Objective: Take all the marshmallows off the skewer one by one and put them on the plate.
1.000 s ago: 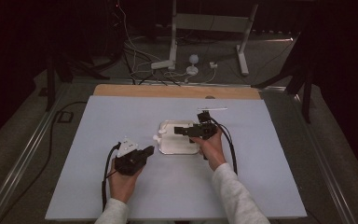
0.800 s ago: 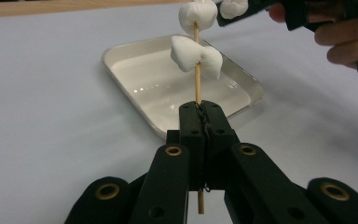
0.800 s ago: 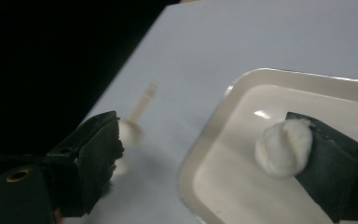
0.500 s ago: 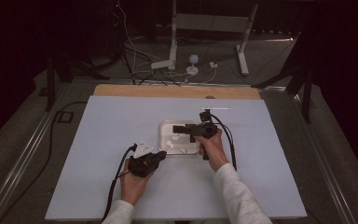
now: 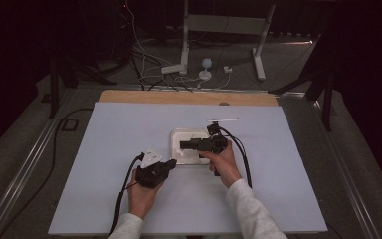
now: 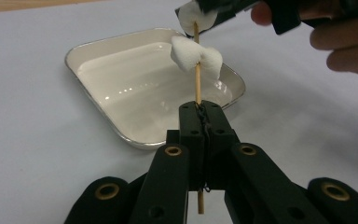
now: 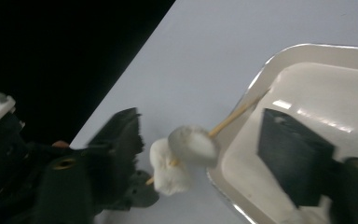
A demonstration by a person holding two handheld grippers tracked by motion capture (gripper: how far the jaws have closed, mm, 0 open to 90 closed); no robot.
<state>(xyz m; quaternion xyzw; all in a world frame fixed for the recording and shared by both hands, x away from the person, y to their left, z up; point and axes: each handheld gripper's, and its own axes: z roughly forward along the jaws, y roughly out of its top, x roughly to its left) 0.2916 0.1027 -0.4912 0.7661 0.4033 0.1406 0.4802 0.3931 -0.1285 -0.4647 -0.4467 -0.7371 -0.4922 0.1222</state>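
My left gripper (image 6: 200, 109) is shut on the lower end of a wooden skewer (image 6: 197, 79) that points up over a white tray (image 6: 98, 107). Two white marshmallows are threaded on it, a lower one (image 6: 196, 55) and an upper one (image 6: 193, 16). My right gripper (image 5: 183, 145) reaches in from the right above the tray (image 5: 179, 137). Its jaws have just been closing, with both marshmallows (image 7: 191, 142) between them. The marshmallows sit next to one jaw, and the other jaw stands well clear. My left gripper (image 5: 171, 164) is just left of the tray's near corner.
The tray sits mid-table on a pale blue sheet (image 5: 104, 149), with a wooden strip (image 5: 179, 97) along the far edge. Cables (image 5: 124, 199) trail from both grippers toward the person. A metal stand (image 5: 219, 30) and wires lie on the floor beyond.
My left hand has moved right, bringing the skewer up to the tray and the right gripper. The right hand has stayed above the tray.
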